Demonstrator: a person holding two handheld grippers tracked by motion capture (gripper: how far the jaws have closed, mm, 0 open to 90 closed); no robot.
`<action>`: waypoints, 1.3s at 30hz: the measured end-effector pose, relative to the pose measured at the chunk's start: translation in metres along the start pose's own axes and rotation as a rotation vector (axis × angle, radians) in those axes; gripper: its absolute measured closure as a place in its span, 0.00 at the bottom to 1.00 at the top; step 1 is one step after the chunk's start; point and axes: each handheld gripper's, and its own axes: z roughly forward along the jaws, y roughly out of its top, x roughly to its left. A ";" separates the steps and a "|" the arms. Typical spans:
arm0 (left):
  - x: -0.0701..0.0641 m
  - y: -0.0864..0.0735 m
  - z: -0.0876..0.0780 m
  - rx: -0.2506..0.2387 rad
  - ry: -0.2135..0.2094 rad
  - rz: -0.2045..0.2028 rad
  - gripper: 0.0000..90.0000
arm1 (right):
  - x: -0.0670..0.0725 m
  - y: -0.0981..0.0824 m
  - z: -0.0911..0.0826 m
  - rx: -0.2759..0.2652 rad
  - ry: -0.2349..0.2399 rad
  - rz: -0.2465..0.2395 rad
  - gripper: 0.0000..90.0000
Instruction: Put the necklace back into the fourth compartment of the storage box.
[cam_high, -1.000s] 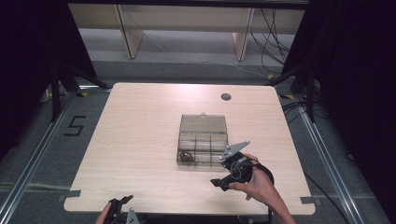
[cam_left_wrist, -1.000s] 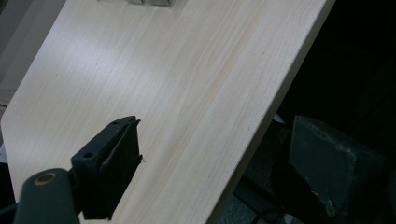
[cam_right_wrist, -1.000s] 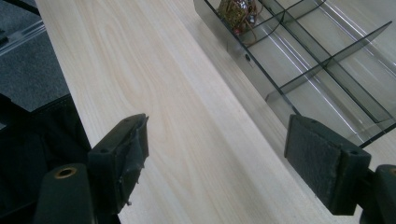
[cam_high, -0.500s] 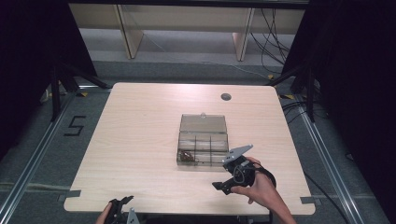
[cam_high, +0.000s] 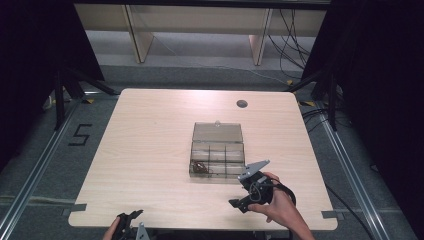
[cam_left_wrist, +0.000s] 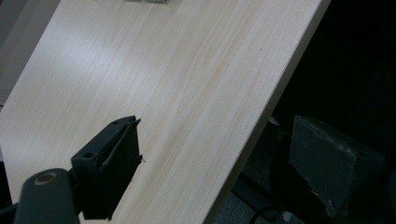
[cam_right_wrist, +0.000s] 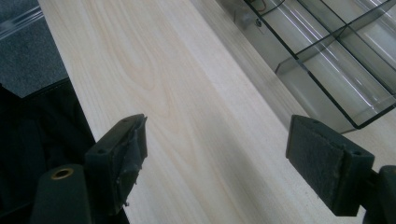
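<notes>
A clear plastic compartment box (cam_high: 217, 156) stands mid-table with its lid (cam_high: 218, 132) folded open at the back. A small reddish-brown item (cam_high: 201, 168) lies in its front-left compartment. A hand holds my right gripper (cam_high: 244, 200) just in front of the box's right corner, near the table's front edge. Its jaws are open over bare wood (cam_right_wrist: 217, 128), with the box (cam_right_wrist: 336, 60) off to the upper right and nothing between them. My left gripper (cam_high: 129, 220) sits at the table's front-left edge. It is open (cam_left_wrist: 215, 135), one jaw over the wood and the other past the edge.
The wooden table (cam_high: 150, 150) has a round cable hole (cam_high: 242, 104) at the back right. Dark floor and metal rails surround the table, and shelving stands behind it.
My right gripper has drawn back from the box toward the table's front edge. The left gripper has stayed where it was.
</notes>
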 end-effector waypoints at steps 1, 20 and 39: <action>0.000 0.000 0.000 0.000 0.000 0.000 0.18 | -0.002 0.000 0.000 -0.010 0.007 -0.020 0.24; 0.000 -0.001 0.000 -0.005 0.001 -0.021 0.18 | 0.004 -0.012 0.001 -0.010 0.018 0.002 0.23; 0.000 -0.001 0.001 0.012 -0.002 -0.009 0.18 | 0.005 -0.025 -0.001 -0.016 0.008 0.011 0.20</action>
